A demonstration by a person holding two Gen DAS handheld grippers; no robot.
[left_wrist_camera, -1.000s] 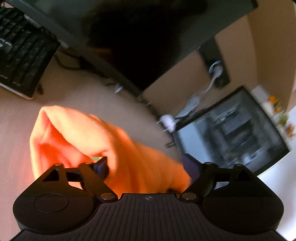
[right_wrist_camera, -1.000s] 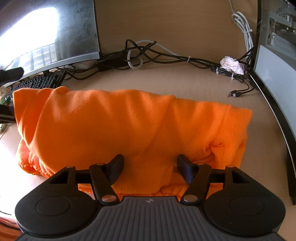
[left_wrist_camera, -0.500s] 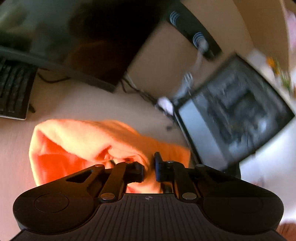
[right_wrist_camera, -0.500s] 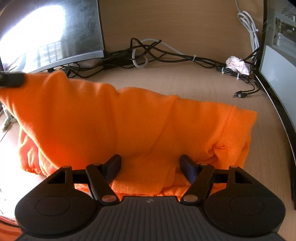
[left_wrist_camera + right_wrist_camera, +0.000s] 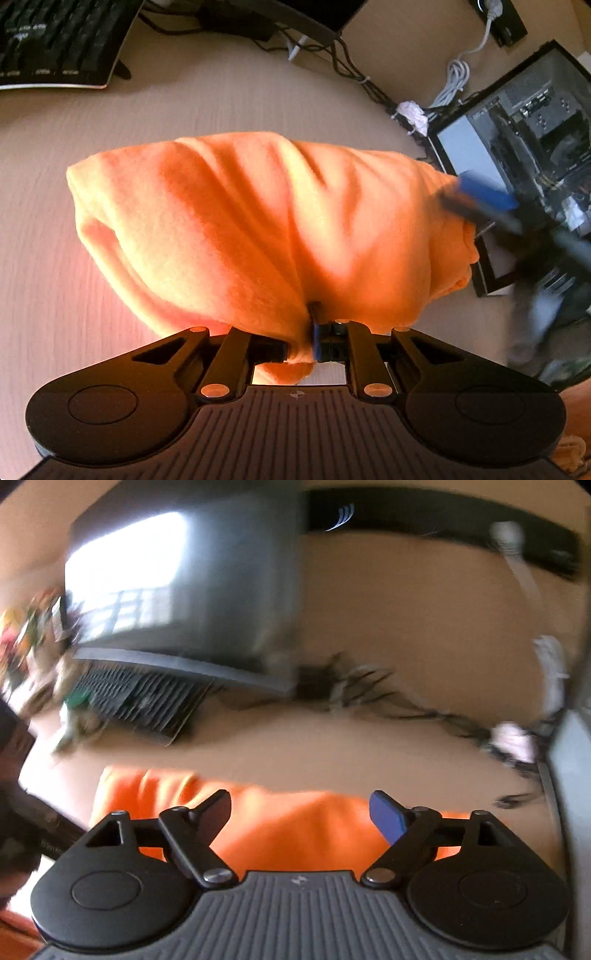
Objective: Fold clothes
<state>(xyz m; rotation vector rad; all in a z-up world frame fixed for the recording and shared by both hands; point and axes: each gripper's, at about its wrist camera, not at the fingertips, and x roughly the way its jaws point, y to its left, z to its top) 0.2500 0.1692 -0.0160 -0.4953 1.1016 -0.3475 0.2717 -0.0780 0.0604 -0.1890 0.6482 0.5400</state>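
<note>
An orange fleece garment (image 5: 266, 221) lies bunched on the beige desk (image 5: 229, 99). My left gripper (image 5: 301, 345) is shut on a fold at its near edge and holds the cloth up. In the right wrist view, which is blurred by motion, the garment (image 5: 288, 830) lies below my right gripper (image 5: 301, 812), whose jaws stand wide open and empty above it. The right gripper also shows in the left wrist view (image 5: 480, 201) at the garment's far right end.
A black keyboard (image 5: 55, 40) lies at the back left under a monitor (image 5: 177, 583). Tangled cables (image 5: 351, 70) and a crumpled white tissue (image 5: 412, 112) lie at the back. An open computer case (image 5: 524, 147) stands at the right.
My left gripper has shut on the garment's edge and lifted it. My right gripper has pulled up and away from the cloth, staying open; its view has swung upward.
</note>
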